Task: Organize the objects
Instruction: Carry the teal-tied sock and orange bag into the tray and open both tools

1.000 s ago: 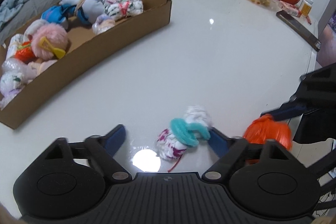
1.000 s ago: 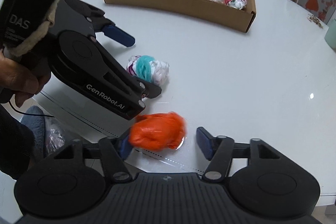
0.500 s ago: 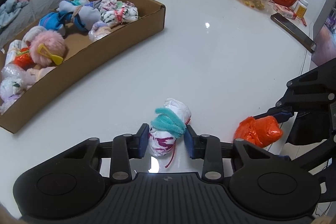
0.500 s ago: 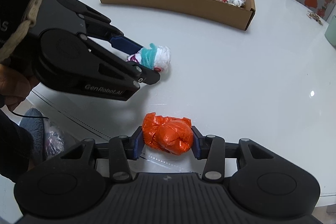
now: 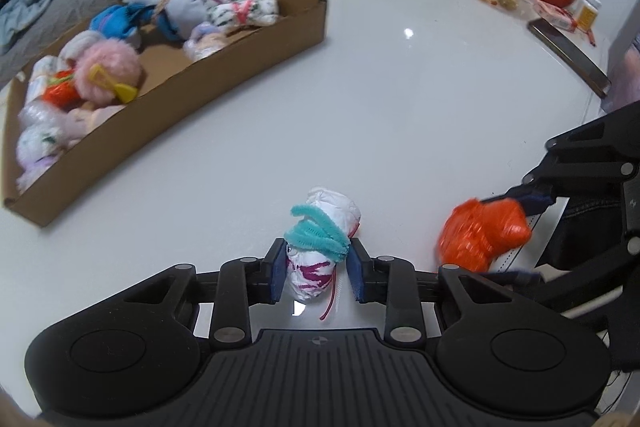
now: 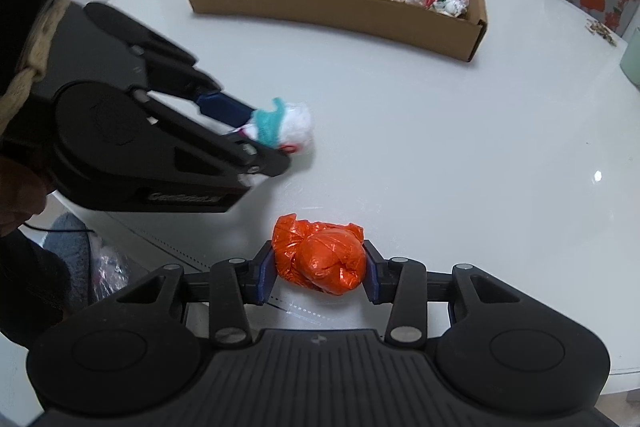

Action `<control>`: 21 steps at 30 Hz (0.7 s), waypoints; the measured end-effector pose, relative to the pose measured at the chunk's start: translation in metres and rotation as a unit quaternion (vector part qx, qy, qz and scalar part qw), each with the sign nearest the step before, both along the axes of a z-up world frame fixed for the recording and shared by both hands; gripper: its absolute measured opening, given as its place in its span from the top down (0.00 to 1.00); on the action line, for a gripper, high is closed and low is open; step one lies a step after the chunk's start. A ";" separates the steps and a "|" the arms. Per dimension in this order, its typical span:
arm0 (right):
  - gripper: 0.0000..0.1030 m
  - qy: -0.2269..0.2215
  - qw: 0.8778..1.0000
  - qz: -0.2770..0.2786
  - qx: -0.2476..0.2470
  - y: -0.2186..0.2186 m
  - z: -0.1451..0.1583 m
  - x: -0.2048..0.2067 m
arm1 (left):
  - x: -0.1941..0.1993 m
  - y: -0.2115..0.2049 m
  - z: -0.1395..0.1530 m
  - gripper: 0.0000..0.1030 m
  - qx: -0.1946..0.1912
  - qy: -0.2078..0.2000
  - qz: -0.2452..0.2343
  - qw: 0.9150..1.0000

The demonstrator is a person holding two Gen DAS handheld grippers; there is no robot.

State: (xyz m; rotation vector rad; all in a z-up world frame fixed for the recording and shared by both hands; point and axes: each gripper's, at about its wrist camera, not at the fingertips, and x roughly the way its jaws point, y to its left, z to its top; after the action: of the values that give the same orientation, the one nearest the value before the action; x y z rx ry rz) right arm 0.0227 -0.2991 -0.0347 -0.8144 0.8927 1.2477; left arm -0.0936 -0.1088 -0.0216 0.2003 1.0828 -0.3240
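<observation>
A glossy white table [image 5: 400,99] mirrors ceiling light, while the far tray [image 6: 360,15] is matt brown cardboard holding soft cloth bundles. Near the right, a crinkled orange bundle [image 6: 320,259] shines like plastic film. The white bundle [image 5: 316,267] looks like thin printed plastic, wrapped in a fuzzy teal pipe cleaner [image 5: 318,233].
</observation>
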 end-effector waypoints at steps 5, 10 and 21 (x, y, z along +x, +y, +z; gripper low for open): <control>0.63 -0.006 1.000 -0.020 0.017 -0.002 0.015 0.006 | 0.002 0.017 0.030 0.64 0.006 -0.008 0.026 1.000; 0.63 -0.007 0.999 -0.024 0.048 -0.001 0.039 0.013 | 0.009 0.039 0.072 0.64 -0.008 -0.039 0.055 0.998; 0.62 -0.025 0.994 0.003 0.108 0.018 0.085 0.048 | 0.018 0.071 0.123 0.64 -0.030 -0.088 0.089 0.992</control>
State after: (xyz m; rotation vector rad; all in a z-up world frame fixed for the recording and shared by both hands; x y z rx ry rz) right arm 0.0704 -0.2813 0.0504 -0.6732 0.7008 1.2976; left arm -0.0759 -0.0379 0.1017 0.0756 0.9086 -0.1753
